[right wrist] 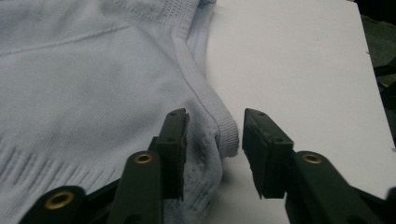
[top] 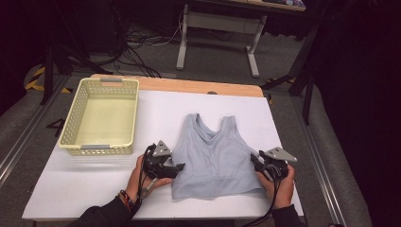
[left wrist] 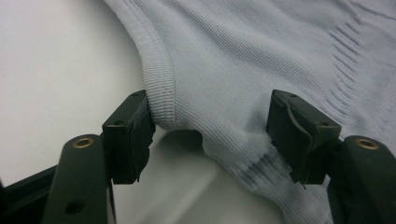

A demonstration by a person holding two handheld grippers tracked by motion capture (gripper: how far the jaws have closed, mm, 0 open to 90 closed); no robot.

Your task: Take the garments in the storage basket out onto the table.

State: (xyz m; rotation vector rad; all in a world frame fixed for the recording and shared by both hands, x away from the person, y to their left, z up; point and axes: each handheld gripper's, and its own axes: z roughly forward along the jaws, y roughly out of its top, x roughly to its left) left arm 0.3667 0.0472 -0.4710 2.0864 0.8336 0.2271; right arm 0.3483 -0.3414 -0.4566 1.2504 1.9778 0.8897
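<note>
A light blue-grey ribbed tank top (top: pixel 215 151) lies flat on the white table top (top: pixel 71 189), straps pointing away from me. My left gripper (top: pixel 179 166) is at the garment's left side. In the left gripper view its jaws (left wrist: pixel 210 130) stand wide apart, with the armhole edge of the top (left wrist: pixel 243 56) between them, slightly raised off the table. My right gripper (top: pixel 253 158) is at the right side. Its jaws (right wrist: pixel 215 140) are open around the ribbed side edge of the top (right wrist: pixel 84 84); the cloth lies against the left pad (right wrist: pixel 180 140) and clear of the right one.
A pale yellow plastic basket (top: pixel 94 150) stands at the table's back left, just beyond my left hand. White table surface stretches to the left of the garment and in front of the basket. Beyond the table are a desk frame and cables on the floor.
</note>
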